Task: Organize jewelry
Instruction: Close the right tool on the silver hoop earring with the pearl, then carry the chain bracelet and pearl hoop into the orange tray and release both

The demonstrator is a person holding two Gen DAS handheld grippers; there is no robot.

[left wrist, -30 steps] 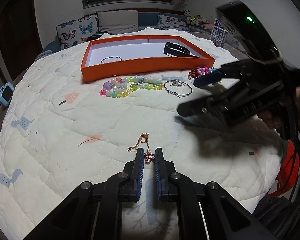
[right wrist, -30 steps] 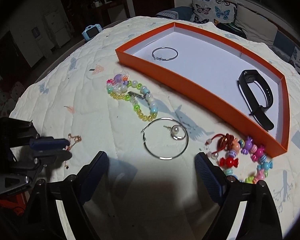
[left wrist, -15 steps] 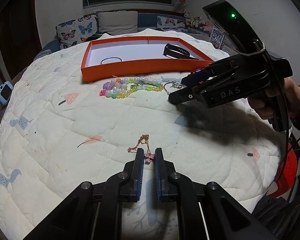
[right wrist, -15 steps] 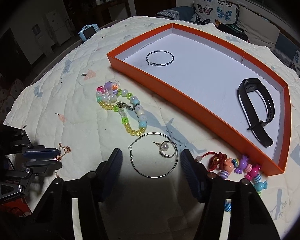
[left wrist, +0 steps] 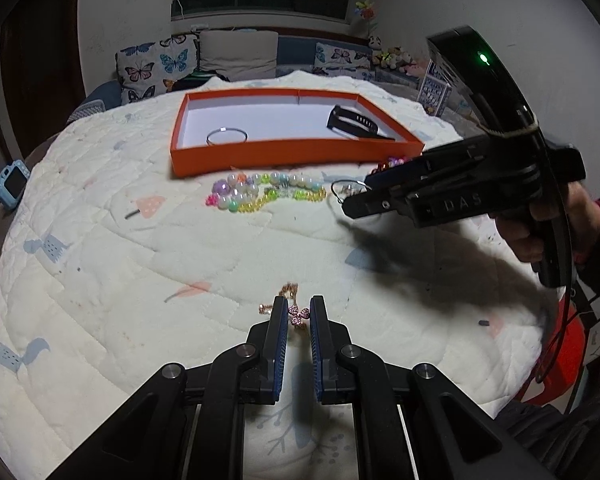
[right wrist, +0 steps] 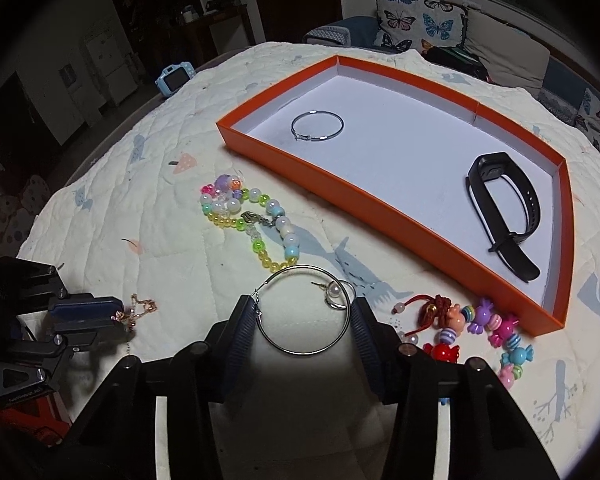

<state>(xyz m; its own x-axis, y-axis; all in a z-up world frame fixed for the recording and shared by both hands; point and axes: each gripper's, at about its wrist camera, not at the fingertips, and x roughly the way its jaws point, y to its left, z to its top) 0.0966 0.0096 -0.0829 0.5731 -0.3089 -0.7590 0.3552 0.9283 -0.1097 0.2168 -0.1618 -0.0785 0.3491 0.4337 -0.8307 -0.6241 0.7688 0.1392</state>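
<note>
An orange tray [right wrist: 384, 216] [left wrist: 296, 151] on the quilt holds a silver hoop [right wrist: 317, 126] and a black wristband [right wrist: 502, 210]. My right gripper [right wrist: 303, 314] is open, its fingers on either side of a large silver hoop earring [right wrist: 306, 350] with a pearl stud [right wrist: 334, 290] inside it. My left gripper [left wrist: 299, 312] stands narrowly open around a rose-gold chain with a pink charm [left wrist: 299, 315], also seen in the right wrist view [right wrist: 138, 308]. A pastel bead bracelet [right wrist: 244, 216] [left wrist: 260, 194] lies in front of the tray.
A colourful candy-bead charm string [right wrist: 476, 328] lies right of the hoop, near the tray's corner. A blue toy camera [right wrist: 170, 80] [left wrist: 12, 180] sits at the quilt's edge. Butterfly cushions [left wrist: 156, 66] lie behind the tray.
My right gripper has moved forward and down onto the large hoop earring, its fingers narrowing from wide open to bracket it. The left gripper has stayed at the chain.
</note>
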